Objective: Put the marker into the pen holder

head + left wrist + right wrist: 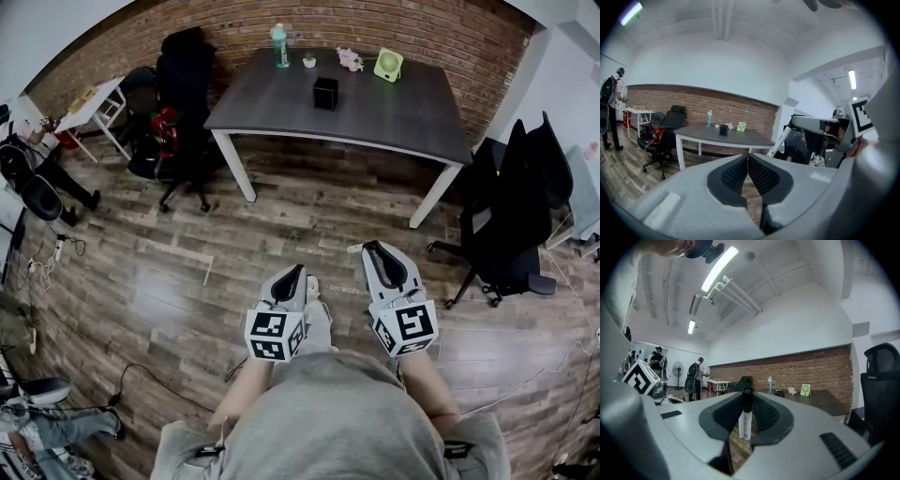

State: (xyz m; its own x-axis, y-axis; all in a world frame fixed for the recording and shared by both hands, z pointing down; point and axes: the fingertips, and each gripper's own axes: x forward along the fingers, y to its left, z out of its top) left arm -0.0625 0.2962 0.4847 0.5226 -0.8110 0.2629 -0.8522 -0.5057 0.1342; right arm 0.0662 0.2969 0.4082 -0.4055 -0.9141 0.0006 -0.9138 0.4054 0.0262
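Observation:
A white marker (746, 420) with a black cap stands upright between the pads of my right gripper (746, 399), which is shut on it. My left gripper (748, 160) is shut with nothing in it, its pads meeting at the tips. In the head view both grippers hang over the wood floor in front of the person, the left gripper (290, 277) beside the right gripper (379, 253), well short of the table. The black square pen holder (324, 94) stands near the middle of the dark table (403, 117); it is also visible far ahead as the pen holder (723, 131) and the pen holder (779, 393).
On the table's far edge are a bottle (280, 45), a small cup (308, 62) and a green fan (388, 64). Black office chairs stand left (183, 103) and right (511, 220) of the table. Cables (66, 248) lie on the floor; a person (613, 108) stands far left.

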